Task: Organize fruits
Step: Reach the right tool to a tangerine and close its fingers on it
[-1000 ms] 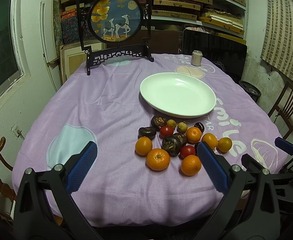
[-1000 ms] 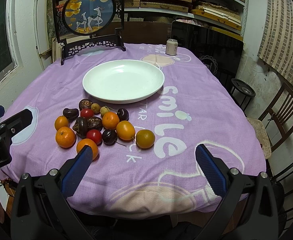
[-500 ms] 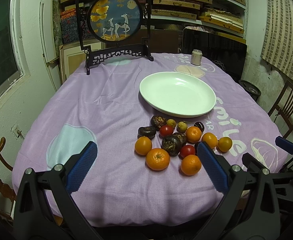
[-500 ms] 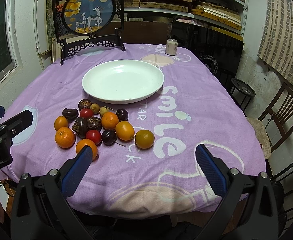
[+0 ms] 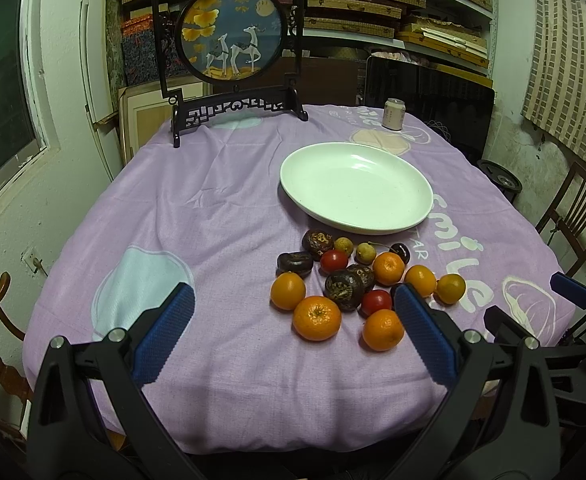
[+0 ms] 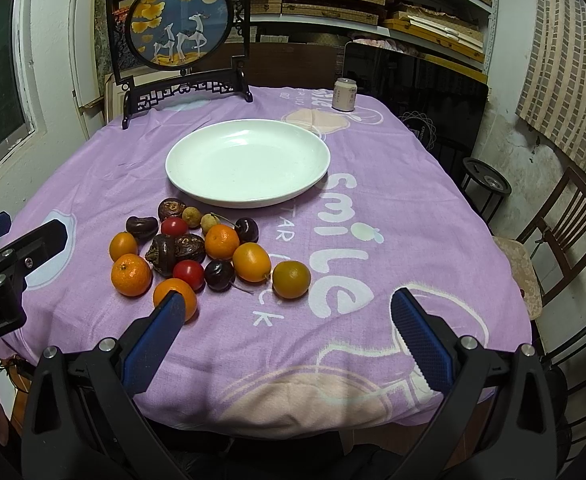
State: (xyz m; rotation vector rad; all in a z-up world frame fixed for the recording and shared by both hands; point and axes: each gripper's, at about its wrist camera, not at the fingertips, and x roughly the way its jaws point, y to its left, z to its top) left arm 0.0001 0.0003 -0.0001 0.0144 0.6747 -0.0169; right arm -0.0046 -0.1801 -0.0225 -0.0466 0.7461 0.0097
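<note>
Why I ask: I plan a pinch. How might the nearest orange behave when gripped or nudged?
The nearest orange looks round, so a nudge would probably roll it on the cloth. Its skin looks firm, likely tolerating a pinch.

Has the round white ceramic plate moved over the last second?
No. The round white ceramic plate sits in the same spot against the white "smile" lettering on the purple tablecloth in the right wrist view; any slight offset looks like camera drift.
</note>
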